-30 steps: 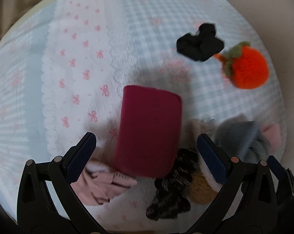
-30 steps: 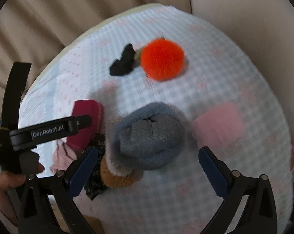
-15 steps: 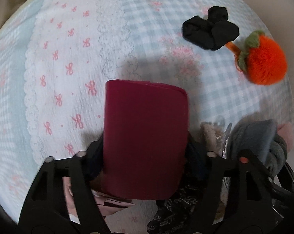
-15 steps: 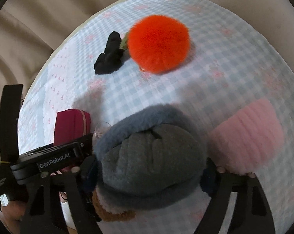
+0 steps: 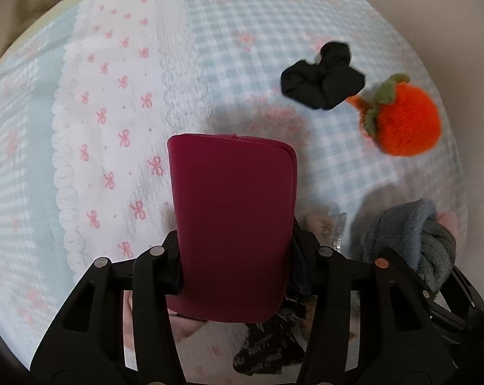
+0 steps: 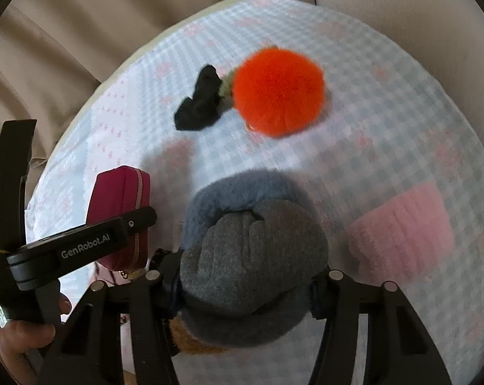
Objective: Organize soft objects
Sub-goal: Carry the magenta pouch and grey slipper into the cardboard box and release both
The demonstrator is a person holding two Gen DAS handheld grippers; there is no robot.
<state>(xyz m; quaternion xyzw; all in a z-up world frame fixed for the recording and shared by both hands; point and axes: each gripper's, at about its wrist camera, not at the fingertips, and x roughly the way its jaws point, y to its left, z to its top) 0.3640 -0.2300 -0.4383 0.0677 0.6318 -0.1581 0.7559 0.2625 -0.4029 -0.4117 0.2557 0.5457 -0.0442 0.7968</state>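
Both grippers closing: one pouch [image 5: 232, 224], one slipper [image 6: 251, 253].

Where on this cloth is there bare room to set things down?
Free: the bow-print white band left of the red pouch, and the checked cloth right of the orange pompom. Crowded: the pile beside the grey mitten.

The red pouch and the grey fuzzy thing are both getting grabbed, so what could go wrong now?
The left gripper is closing on only the near end of the red pouch, so it might tip or slip. The right gripper is closing on the squashy grey fuzzy thing, which might snag the brown fluffy item under it.
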